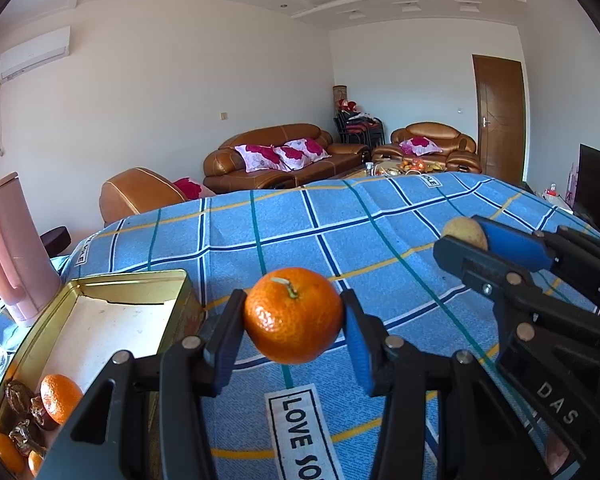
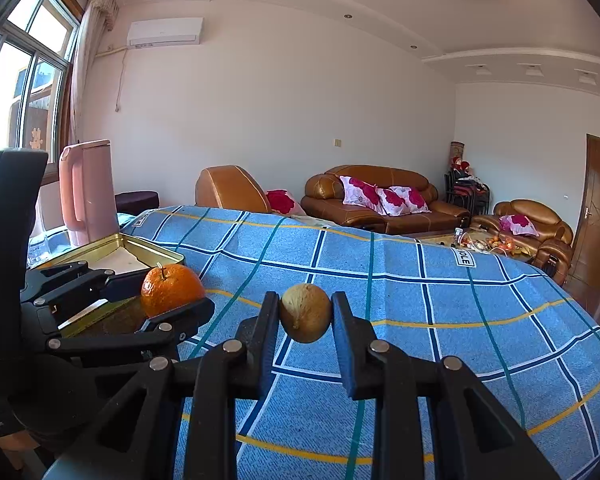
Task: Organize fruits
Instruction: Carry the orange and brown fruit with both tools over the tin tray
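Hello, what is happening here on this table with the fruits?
A person is sorting fruit with two hand-held grippers. The left gripper holds an orange mandarin between its fingers, above the blue checked cloth. The right gripper is shut on a small brownish fruit. To the left stands an open gold tin that already holds a few mandarins and some dark brown pieces. Neither held fruit is in the tin yet.

I saw a blue checked woven cloth (image 1: 380,216) looking matt and slightly rough. The gold rectangular metal tin (image 1: 140,280) shone at its rim. A round orange mandarin (image 1: 293,315) had glossy, dimpled peel; the small tan oval fruit (image 2: 305,313) looked dull and smooth. Both matt black plastic grippers carried smooth blue pads (image 1: 356,344). The pink plastic jug (image 2: 88,192) looked smooth.
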`<act>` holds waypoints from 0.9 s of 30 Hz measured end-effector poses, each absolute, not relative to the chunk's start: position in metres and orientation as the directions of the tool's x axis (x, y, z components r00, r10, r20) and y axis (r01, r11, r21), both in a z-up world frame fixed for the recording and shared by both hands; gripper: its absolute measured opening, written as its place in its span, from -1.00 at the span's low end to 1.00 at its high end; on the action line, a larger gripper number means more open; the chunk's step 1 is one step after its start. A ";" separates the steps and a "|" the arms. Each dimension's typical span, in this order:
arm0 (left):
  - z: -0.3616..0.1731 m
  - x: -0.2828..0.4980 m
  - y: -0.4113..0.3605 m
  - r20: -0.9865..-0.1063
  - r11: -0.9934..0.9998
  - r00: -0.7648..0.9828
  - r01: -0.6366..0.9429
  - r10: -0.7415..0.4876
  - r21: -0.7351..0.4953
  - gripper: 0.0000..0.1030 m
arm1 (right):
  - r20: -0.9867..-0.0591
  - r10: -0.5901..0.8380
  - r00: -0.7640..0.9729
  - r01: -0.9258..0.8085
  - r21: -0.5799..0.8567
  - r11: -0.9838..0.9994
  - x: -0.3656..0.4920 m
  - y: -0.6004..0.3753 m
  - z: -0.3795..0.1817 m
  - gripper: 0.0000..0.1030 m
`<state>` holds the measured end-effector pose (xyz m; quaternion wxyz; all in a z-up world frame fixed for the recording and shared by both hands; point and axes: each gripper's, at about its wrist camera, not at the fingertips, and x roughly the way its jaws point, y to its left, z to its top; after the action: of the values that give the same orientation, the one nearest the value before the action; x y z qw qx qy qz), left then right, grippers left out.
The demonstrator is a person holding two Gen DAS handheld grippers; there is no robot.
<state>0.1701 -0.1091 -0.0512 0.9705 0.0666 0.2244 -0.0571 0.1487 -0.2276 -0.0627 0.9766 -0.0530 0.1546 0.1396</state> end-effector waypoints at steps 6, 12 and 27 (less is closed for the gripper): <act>-0.050 0.160 -0.100 -0.429 0.987 0.900 0.133 -0.080 0.094 -0.05 | -0.309 0.267 0.913 -0.303 -0.075 0.950 0.141 -0.221 -0.062 -0.45; -0.048 0.148 -0.090 -0.412 0.988 0.909 0.121 -0.071 0.096 -0.05 | -0.318 0.295 0.901 -0.324 -0.042 0.945 0.139 -0.219 -0.062 -0.45; -0.046 0.130 -0.060 -0.387 0.993 0.921 0.085 -0.047 0.082 -0.05 | -0.324 0.338 0.884 -0.367 -0.033 0.930 0.125 -0.199 -0.064 -0.45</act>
<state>0.1296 -0.0601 -0.0455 0.9789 0.0485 0.1959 -0.0338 0.1248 -0.1985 -0.0638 0.9694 -0.0467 0.1581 0.1818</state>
